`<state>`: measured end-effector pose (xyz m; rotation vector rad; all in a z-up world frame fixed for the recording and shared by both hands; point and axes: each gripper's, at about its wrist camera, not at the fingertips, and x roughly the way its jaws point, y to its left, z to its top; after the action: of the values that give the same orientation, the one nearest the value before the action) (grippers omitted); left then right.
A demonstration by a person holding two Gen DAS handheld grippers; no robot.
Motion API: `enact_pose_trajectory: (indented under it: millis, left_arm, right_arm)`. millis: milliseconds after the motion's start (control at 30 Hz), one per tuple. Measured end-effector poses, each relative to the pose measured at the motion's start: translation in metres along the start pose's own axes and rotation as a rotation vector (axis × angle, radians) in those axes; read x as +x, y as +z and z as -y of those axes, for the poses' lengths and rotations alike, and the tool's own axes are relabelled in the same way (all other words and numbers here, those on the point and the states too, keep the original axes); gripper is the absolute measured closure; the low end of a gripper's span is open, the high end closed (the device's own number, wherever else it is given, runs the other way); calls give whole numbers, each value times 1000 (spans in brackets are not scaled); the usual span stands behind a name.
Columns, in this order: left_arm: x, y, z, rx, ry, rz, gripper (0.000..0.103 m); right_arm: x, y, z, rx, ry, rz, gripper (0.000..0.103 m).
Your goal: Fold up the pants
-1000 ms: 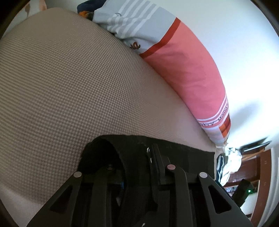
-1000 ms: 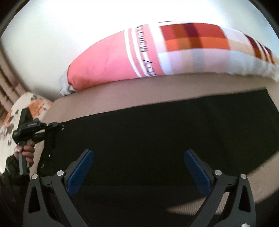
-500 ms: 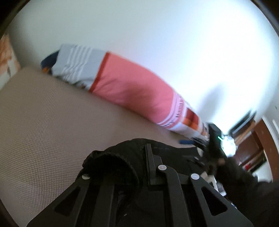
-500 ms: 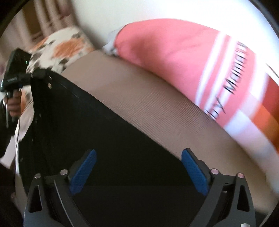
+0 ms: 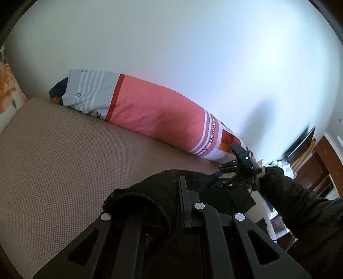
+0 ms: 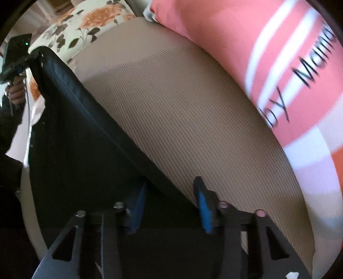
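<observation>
Home bedroom. Beige woven mattress cover [image 5: 64, 167] runs up to a plain white wall [image 5: 193, 53]; long pink bolster pillow [image 5: 154, 111] with striped and checked ends lies along that wall. Floral orange-rose pillow [image 6: 90, 19] at the bed's head. Dark wooden furniture [image 5: 317, 167] stands in the far corner, details unclear.

left fingers [image 5: 150, 206]: I see them buried under the black pants [image 5: 199, 188].
Pillow [image 6: 268, 64] lettering: smeared, cut off by my right view's edge.
Pants hem: hidden below the right gripper [image 6: 169, 203].
</observation>
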<state>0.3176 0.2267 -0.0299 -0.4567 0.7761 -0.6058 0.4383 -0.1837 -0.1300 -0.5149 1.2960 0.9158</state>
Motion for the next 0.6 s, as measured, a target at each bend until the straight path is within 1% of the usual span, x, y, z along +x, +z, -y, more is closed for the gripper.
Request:
enact_pose_trajectory:
  millis: [33,67,100,133,200,267,333,400,433,467,533,600]
  left_arm:
    - [1,0,1,5,8,-4,94]
    - [3,1,1,9,20,-9,94]
    - [4,1,1,8,27,-11,94]
    - [4,1,1,5,36,-10,94]
    - [4,0,1,1,54,-6,94]
    - [3,0,2,4,72,-1,94]
    - [1,-1,3,15,87,0,94]
    - [-2,-2,6,21,96,-7,94]
    - [-4,-3,8,29,99,-11,94]
    - [-8,-4,12,42,110,-13,94]
    - [-18,-10,20,61,104,-20,94]
    - [-29,-17,27,70,91,-24,94]
  right_arm:
    - [-1,-5,0,1,-11,1,75]
    - [-3,-9,-1,-2,-27,2,88]
    - [-4,-11,-3,-6,-49,7,91]
    - [-6,-10,-10,-11,-76,23,92]
    - [-12,-11,-25,-21,-162,65,94]
    - [-23,-18,-45,-21,-266,119,95]
    - [-35,-26,-65,5,-373,171,95]
    - [-43,-33,-87,22,-459,201,95]
    - [-49,-40,-101,17,-518,218,95]
    - [-55,-47,-114,10,-557,232,96]
    - [-69,-64,-137,14,-596,251,96]
    - [-86,-86,-160,27,-604,272,96]
